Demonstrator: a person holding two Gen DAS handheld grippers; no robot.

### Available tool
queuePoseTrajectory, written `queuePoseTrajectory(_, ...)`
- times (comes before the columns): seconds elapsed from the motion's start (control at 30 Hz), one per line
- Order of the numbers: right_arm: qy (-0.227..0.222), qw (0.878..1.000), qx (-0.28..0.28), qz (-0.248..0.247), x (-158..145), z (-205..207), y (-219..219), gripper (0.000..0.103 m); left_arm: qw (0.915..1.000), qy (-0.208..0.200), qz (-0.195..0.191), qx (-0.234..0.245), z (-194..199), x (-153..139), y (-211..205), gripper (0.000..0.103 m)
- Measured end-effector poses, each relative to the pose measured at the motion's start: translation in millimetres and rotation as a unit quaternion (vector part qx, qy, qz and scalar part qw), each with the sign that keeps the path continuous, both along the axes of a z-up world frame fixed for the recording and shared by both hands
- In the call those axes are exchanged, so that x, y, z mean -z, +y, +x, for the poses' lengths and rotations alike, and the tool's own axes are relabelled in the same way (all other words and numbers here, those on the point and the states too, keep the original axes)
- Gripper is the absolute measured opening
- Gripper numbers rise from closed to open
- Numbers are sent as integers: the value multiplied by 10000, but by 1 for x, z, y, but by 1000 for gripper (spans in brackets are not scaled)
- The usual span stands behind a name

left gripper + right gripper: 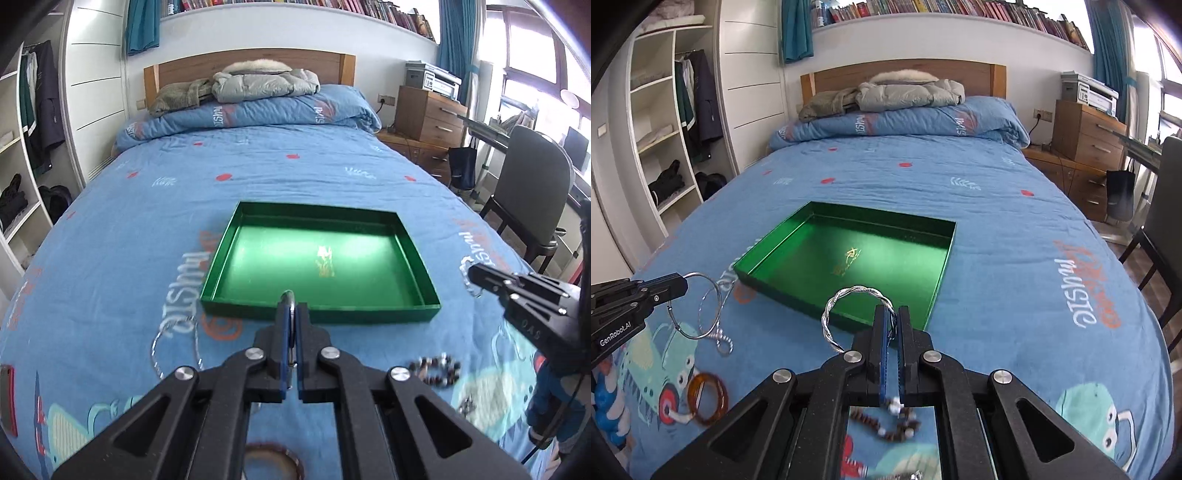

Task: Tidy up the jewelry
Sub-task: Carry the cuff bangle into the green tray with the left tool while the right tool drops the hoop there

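Note:
A green tray (421, 266) (942, 269) lies open on the blue bedspread, with only a gold logo inside. My left gripper (291, 314) (679, 286) is shut on a thin silver ring bangle (290, 297) (701, 306), held just before the tray's near edge. My right gripper (894, 314) (476, 275) is shut on a twisted silver bangle (846, 302), held above the tray's near right corner. A silver chain (159, 343) (722, 341), an amber bangle (707, 400) (277, 459) and a dark bead bracelet (436, 371) (886, 428) lie on the bed.
A folded duvet and grey jackets (258, 83) lie at the headboard. A dark chair (532, 199) and wooden drawers (428, 114) stand right of the bed. Open wardrobe shelves (657, 147) stand on the left. A red object (7, 398) lies at the bed's left edge.

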State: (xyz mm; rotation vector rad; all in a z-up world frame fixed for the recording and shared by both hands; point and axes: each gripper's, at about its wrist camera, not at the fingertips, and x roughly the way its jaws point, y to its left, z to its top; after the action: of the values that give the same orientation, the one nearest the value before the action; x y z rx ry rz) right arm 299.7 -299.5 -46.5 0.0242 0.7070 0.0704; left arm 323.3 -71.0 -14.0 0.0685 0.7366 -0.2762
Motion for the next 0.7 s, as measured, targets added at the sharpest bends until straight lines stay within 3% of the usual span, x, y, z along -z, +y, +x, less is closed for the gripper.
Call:
queuePoseTrajectory(0.17, 355, 9993, 66, 54, 29, 79, 0, 4, 9988, 267, -316, 276, 79, 5, -23, 2)
queuePoseTrajectory(0.33, 860, 9963, 94, -2, 72, 122, -1, 4, 9965, 751, -303, 184, 133, 51, -31, 2)
queuePoseTrajectory(0.5, 1179, 9925, 22, -310, 96, 141, 4, 4, 9952, 938, -202, -170, 158, 79, -12, 3)
queuePoseTrajectory(0.7, 1204, 9907, -56, -636, 99, 145, 6, 4, 9910, 1256, 127, -445, 169, 111, 1, 4)
